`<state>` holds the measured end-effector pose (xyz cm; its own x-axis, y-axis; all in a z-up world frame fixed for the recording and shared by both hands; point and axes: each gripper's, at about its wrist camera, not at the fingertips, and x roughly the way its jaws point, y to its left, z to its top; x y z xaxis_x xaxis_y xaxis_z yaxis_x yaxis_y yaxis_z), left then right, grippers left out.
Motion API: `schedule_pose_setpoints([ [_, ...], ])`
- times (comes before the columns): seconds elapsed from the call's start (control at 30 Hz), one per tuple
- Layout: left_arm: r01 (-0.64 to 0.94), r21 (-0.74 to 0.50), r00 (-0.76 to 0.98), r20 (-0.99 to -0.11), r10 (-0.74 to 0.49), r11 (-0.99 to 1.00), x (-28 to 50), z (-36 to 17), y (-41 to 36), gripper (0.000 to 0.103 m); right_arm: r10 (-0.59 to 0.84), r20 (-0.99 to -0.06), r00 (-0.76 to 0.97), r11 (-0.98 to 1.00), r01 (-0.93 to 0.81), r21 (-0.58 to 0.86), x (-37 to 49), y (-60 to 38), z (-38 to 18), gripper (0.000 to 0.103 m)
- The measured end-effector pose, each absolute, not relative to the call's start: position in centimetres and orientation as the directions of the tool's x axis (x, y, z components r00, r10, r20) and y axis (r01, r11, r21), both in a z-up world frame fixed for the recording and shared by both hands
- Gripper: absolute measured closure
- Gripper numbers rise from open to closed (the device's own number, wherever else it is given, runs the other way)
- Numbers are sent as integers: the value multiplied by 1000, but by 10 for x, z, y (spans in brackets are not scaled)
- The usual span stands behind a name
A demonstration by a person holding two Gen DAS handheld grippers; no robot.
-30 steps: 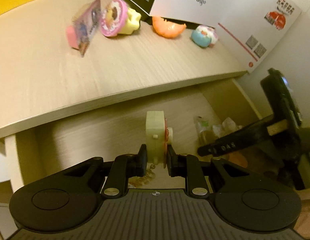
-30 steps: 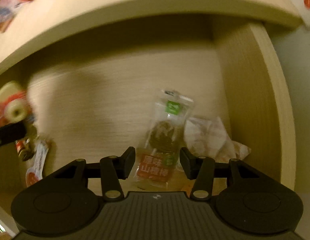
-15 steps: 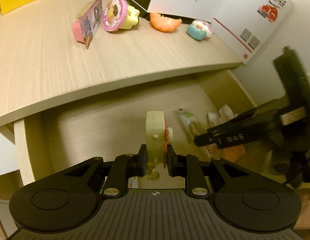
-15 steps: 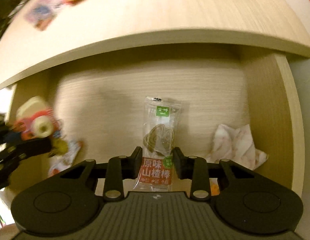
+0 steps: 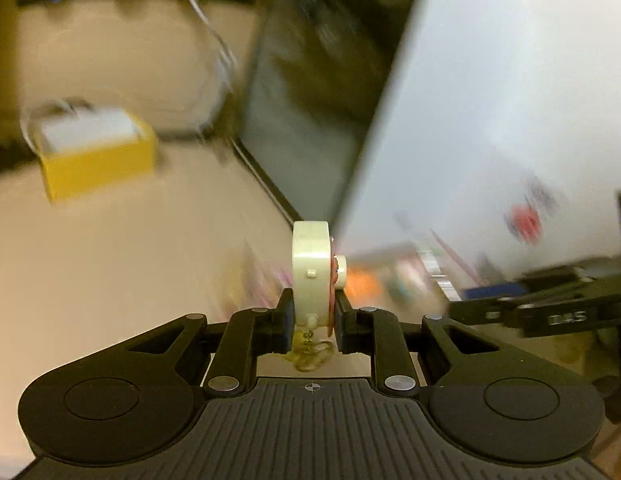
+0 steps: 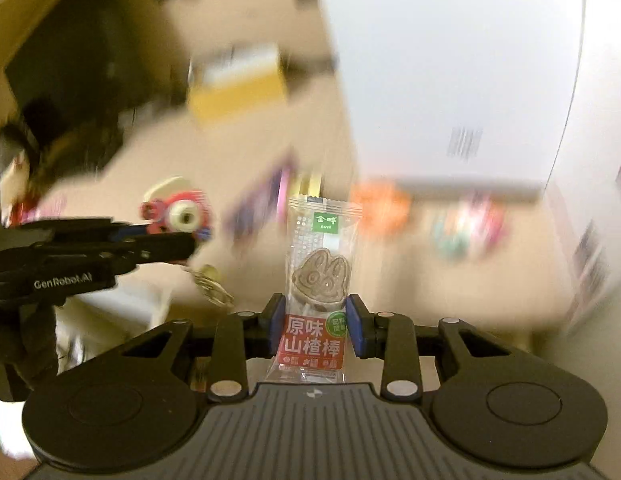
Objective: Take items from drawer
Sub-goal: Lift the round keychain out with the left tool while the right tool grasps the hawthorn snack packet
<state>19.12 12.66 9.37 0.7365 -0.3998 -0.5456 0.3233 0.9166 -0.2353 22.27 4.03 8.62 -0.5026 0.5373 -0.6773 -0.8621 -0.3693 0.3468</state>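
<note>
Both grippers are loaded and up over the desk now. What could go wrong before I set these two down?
The snack packet is pinched only at its lower part by the right gripper; its tall, thin top could flop or slip. The toy keychain in the left gripper trails a dangling ring that might snag. The toys already on the desk could get knocked.

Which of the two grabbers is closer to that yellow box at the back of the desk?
Left, judging by how big the yellow box looks in each view. The left gripper, holding a keychain toy, faces the box ahead-left; the right gripper, holding a snack packet, sees it smaller.
</note>
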Motion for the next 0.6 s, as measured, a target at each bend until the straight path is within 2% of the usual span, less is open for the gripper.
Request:
schedule_pose_setpoints([
  [0.07, 259, -214, 776, -535, -335, 942, 210, 97, 138, 81, 601, -637, -483, -355, -875, 329, 230, 60, 105, 71],
  [0.2, 187, -229, 779, -558, -286, 955, 238, 85, 153, 81, 674, -610, -416, -316, -909, 270, 224, 95, 117, 71],
  [0.4, 115, -220, 717, -657, -234, 969, 263, 39, 154, 81, 636, -635, -438, -365, -896, 252, 196, 132, 103, 71],
  [0.6, 65, -248, 687, -691, -223, 967, 270, 6, 163, 81, 602, -676, -425, -417, -889, 188, 144, 127, 71, 71],
])
